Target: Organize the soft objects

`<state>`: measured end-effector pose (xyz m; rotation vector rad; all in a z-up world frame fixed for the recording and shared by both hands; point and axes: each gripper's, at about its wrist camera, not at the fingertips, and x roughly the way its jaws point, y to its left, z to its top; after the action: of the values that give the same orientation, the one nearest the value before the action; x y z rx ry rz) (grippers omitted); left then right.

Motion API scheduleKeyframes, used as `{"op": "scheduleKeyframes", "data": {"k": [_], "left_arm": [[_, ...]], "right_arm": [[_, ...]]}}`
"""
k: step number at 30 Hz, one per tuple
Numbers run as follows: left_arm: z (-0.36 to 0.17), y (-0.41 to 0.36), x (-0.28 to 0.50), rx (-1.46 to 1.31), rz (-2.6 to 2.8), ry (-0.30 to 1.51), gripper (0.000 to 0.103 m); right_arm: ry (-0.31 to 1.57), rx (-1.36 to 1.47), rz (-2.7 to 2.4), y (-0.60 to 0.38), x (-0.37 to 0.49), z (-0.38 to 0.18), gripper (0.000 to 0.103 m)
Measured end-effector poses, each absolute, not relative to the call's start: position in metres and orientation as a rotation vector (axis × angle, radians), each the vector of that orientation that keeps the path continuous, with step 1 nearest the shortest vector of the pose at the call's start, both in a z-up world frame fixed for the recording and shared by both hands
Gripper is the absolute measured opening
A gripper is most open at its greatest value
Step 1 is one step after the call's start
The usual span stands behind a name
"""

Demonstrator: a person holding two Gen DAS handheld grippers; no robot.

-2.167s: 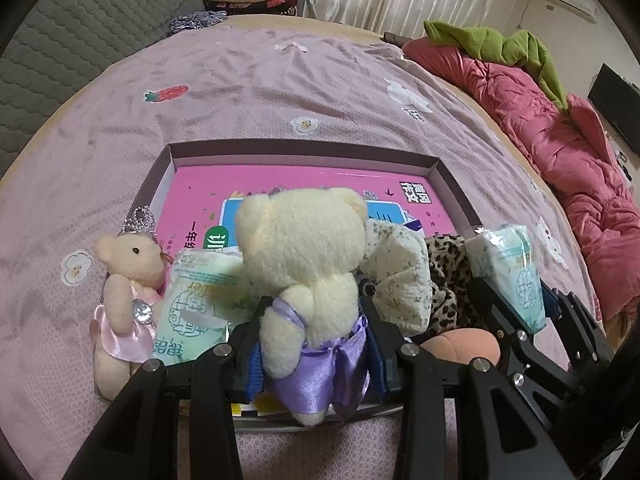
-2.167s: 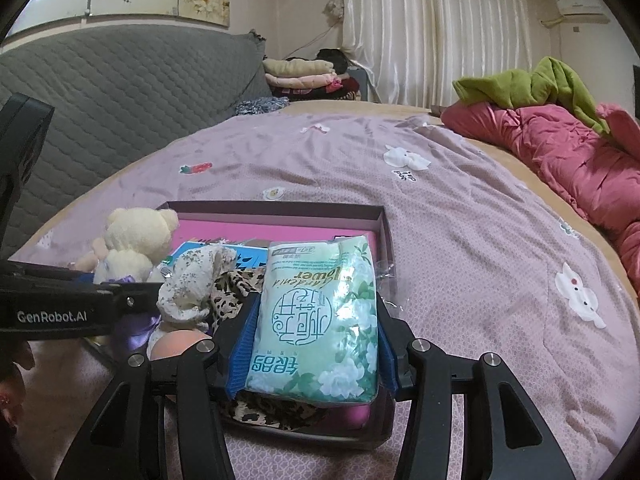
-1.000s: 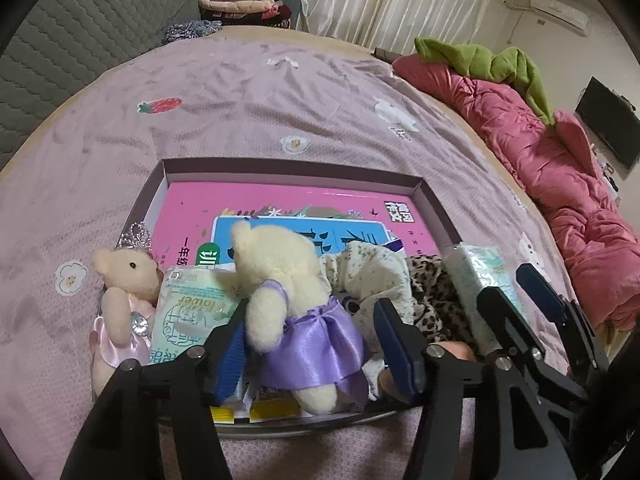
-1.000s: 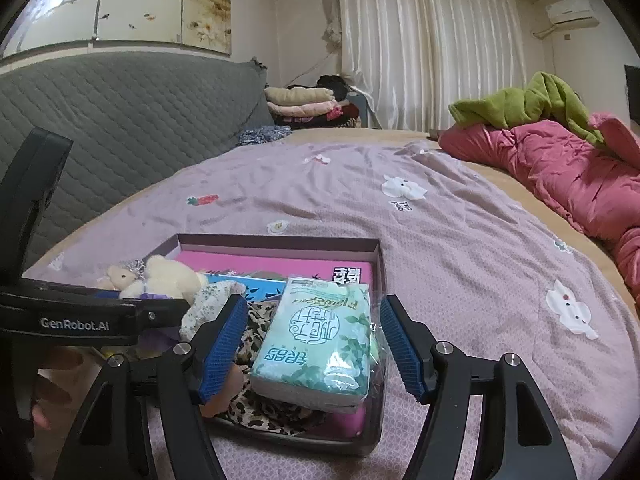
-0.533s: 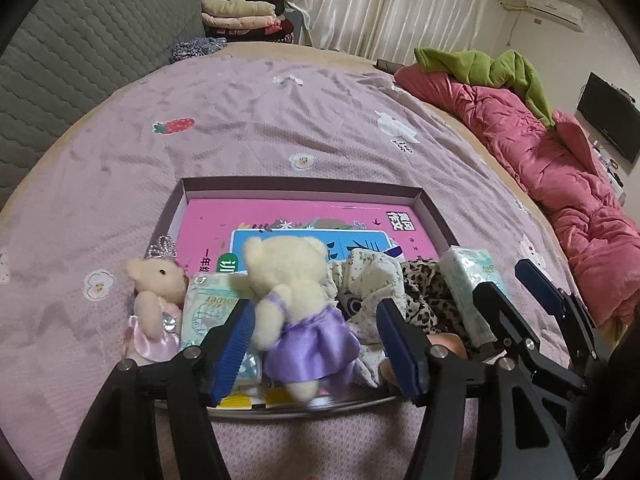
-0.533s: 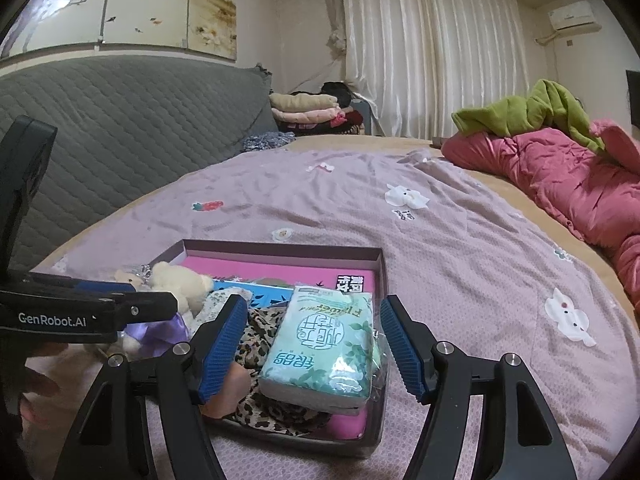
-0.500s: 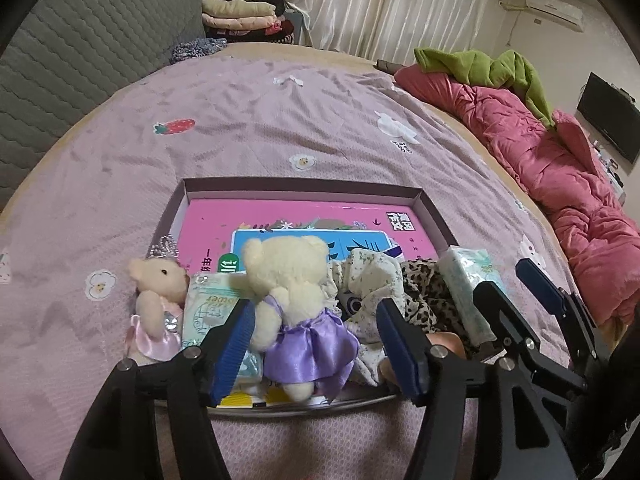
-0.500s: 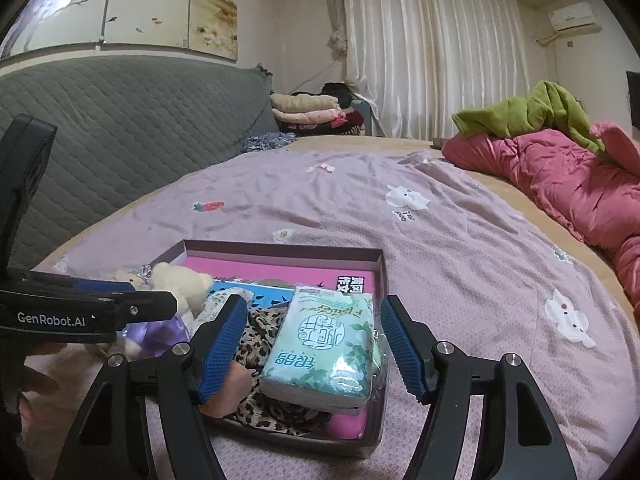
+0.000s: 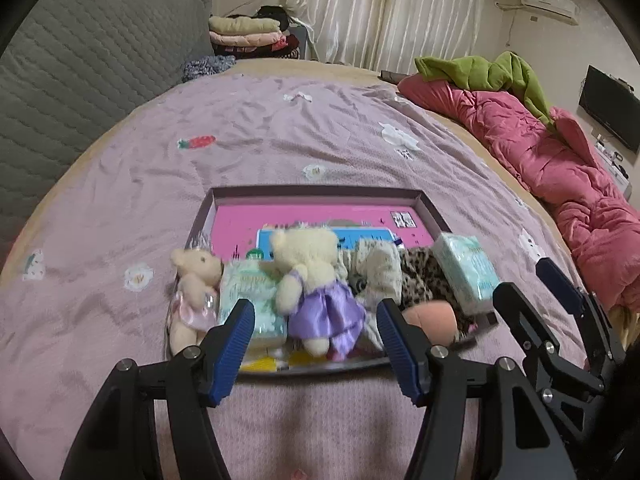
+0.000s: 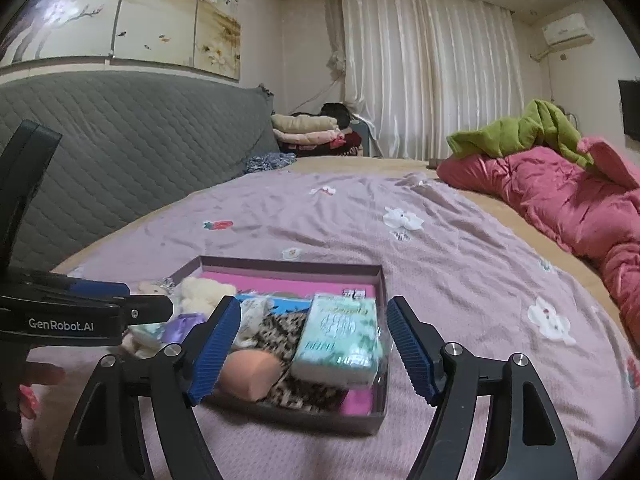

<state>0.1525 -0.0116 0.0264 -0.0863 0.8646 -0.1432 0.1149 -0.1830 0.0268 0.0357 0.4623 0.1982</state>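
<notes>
On the mauve bedspread a shallow dark-rimmed box is sitting with its pink floor showing at the far half, and the soft things are crowding its near edge. Going left to right in the left wrist view: a small cream bear in a pink dress is leaning at the box's left rim, a pale green tissue pack is lying just beside it, and a larger cream bear in a purple dress is sitting with its back to the camera, touching that pack. Next to it a white floral cloth bundle is resting against a leopard-print fabric, with a peach-coloured soft piece lying at the near rim and a second green tissue pack lying on top at the right end.

The left gripper is hanging spread wide just short of the box — nothing is between its blue pads, and the purple-dressed bear is lying beyond them. The right gripper is opening, its jaws standing wide apart and gripping nothing — the second tissue pack is lying free in the box beyond its pads. Along the bed's right side a pink quilt is lying bunched, with green cloth on its far end.
</notes>
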Motion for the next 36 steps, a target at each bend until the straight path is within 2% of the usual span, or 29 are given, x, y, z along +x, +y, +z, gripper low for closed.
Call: {"op": "scheduleKeyframes", "data": {"k": [18,36], "left_arm": [[0.003,0.005,0.093,-0.090,-0.086,0.928,0.063],[-0.016,0.003,0.054,-0.074,-0.094,0.967,0.063]], "right_arm": [[0.637,-0.033,0.135,-0.158,0.056,0.005,0.077],[0.706,-0.037,0.146,-0.149,0.025,0.004,0.077]]}}
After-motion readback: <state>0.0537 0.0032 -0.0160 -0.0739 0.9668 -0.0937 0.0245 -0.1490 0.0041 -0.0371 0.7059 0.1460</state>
